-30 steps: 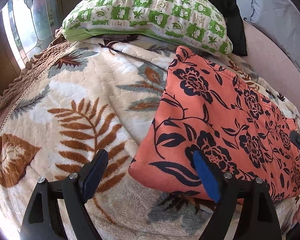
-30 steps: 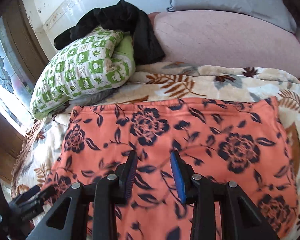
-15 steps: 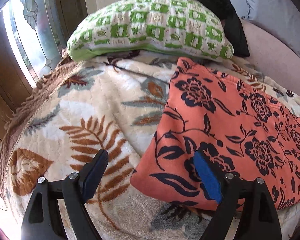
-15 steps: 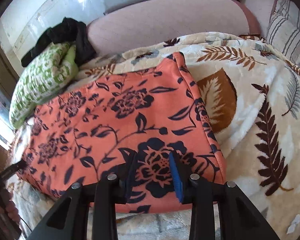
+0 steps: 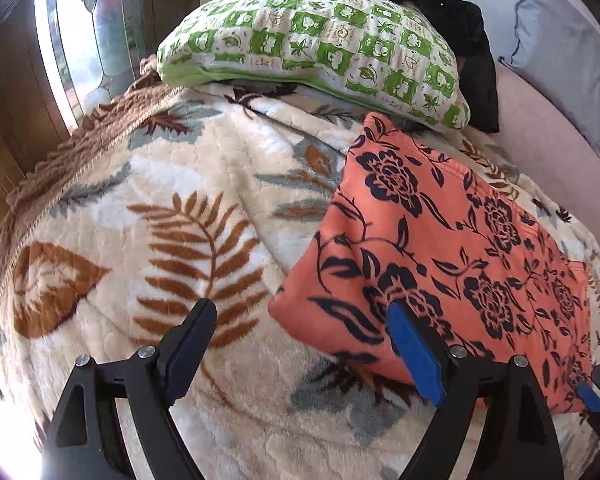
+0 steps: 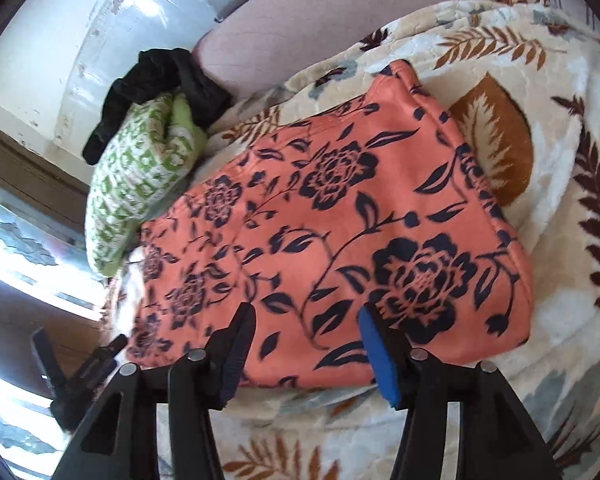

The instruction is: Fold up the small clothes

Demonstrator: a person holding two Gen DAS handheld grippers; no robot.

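Observation:
An orange garment (image 5: 440, 240) with dark blue flowers lies folded flat on the leaf-patterned blanket (image 5: 160, 200). My left gripper (image 5: 300, 312) stands wide open over its near left corner. The right finger (image 5: 412, 352) overlaps the cloth and the left finger is over bare blanket; nothing is gripped. In the right wrist view the same garment (image 6: 340, 220) fills the middle. My right gripper (image 6: 306, 316) hovers at its near edge towards the right end, jaws opening, pads not pressing on the cloth. The left gripper (image 6: 80, 364) shows at the lower left there.
A green checked pillow (image 5: 308, 36) lies behind the garment with a black garment (image 5: 452, 20) draped on it. A pink padded headboard (image 6: 300, 24) runs along the back. A window (image 5: 80, 28) stands at the left. The blanket's brown trim marks the left edge.
The right gripper swept along the garment to its right end and rolled, then its jaws widened. The left gripper drew back a little and stayed wide open.

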